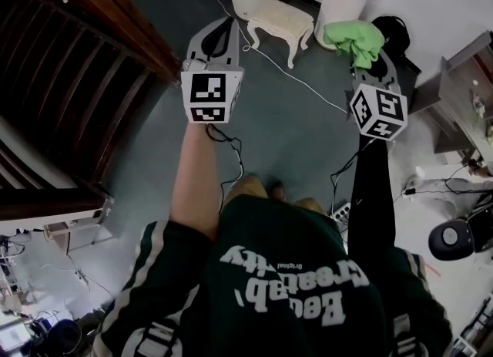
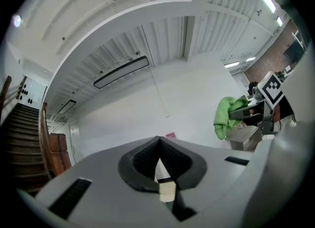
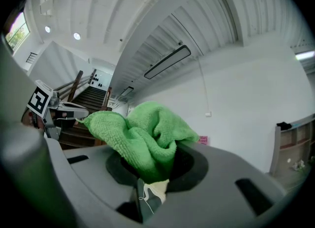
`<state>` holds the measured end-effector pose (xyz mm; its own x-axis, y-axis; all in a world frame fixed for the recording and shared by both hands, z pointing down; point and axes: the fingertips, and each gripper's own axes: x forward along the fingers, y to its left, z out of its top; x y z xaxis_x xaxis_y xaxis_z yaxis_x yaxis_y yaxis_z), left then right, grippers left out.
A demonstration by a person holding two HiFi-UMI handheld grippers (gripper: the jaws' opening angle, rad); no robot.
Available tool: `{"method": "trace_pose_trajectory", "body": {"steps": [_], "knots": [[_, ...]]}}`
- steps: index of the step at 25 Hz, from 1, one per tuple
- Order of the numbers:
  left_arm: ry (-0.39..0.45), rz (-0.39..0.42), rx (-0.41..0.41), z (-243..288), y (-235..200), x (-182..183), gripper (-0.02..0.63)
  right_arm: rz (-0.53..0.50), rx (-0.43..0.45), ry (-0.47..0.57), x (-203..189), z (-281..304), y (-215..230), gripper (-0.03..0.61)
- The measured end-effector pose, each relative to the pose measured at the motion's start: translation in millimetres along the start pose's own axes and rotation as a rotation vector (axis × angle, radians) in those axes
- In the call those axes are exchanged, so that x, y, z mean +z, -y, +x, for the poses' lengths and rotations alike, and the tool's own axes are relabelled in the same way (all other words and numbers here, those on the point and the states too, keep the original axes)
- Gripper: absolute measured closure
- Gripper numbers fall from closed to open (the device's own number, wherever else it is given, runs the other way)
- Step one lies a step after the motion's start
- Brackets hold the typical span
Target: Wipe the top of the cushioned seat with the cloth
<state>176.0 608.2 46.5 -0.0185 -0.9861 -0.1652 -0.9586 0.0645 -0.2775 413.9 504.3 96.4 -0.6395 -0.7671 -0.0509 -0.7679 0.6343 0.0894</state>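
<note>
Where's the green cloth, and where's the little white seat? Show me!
green cloth (image 3: 145,136), right gripper view, middle of its bunched folds.
cushioned seat (image 1: 282,16), head view, its padded top.

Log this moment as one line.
left gripper: shut, empty | right gripper: shut on green cloth | cushioned seat: on floor ahead, untouched | wipe: not started
</note>
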Motion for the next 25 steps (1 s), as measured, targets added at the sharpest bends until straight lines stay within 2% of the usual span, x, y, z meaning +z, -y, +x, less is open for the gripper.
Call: {"method": "trace_pose_trajectory", "body": {"steps": [6,11,19,25], "knots": [[0.012,0.001,0.016,13,-28,0,0.6,0.005,0.001,0.002,1,25,-7,0.483],[-0.004,-0.012,0.019,43,-54,-26,0.6,-0.001,-0.008,-0.015,-12,66,-8,0.483],[-0.015,-0.042,-0.012,147,-110,-79,0.6,-0.009,-0.04,-0.053,-28,180,3,0.483],[-0.007,-0.063,-0.056,228,-150,-99,0.6,-0.005,-0.075,-0.066,-26,263,10,0.483]]}}
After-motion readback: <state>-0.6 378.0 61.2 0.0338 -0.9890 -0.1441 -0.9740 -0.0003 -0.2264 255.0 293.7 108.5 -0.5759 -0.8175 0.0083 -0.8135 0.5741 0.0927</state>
